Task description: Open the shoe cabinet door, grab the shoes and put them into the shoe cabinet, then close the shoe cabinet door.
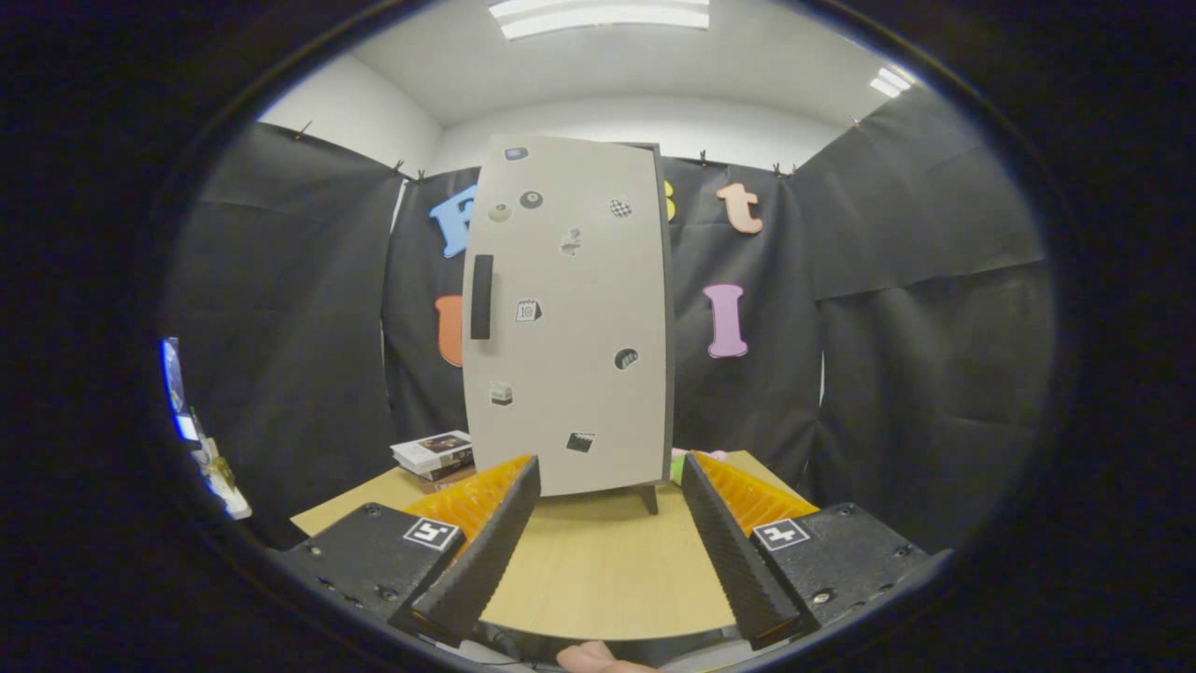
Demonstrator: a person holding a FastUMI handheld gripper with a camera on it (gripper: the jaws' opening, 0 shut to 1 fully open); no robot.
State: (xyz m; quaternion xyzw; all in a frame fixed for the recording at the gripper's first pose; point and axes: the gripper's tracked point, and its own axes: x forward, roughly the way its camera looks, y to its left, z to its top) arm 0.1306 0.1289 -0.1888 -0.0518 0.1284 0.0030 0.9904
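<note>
The gripper hangs over the worktop with its fingers spread wide and nothing between them, just bare pale wood showing in the gap. Dead ahead at twelve o'clock, beyond the fingertips, stands the shoe cabinet, upright on the far part of the worktop and well apart from the gripper. Its lower edge sits right between the two fingertips as seen from here, the left tip overlapping its bottom left corner, the right tip just off its bottom right corner.

The cabinet is tall and narrow, a light grey-beige front with a darker grey side panel along its right edge. The door is closed flush. A black vertical handle sits on the door's left side, at about ten o'clock from the gripper's midpoint. Small stickers are scattered over the door face, too small to make out. One short dark leg shows under the cabinet's right corner.

At nine o'clock of the cabinet's base, a small stack of books lies on the worktop, just beside the cabinet. At the cabinet's lower right, a bit of something pink and green peeks out behind the right fingertip; I cannot tell what it is.
</note>
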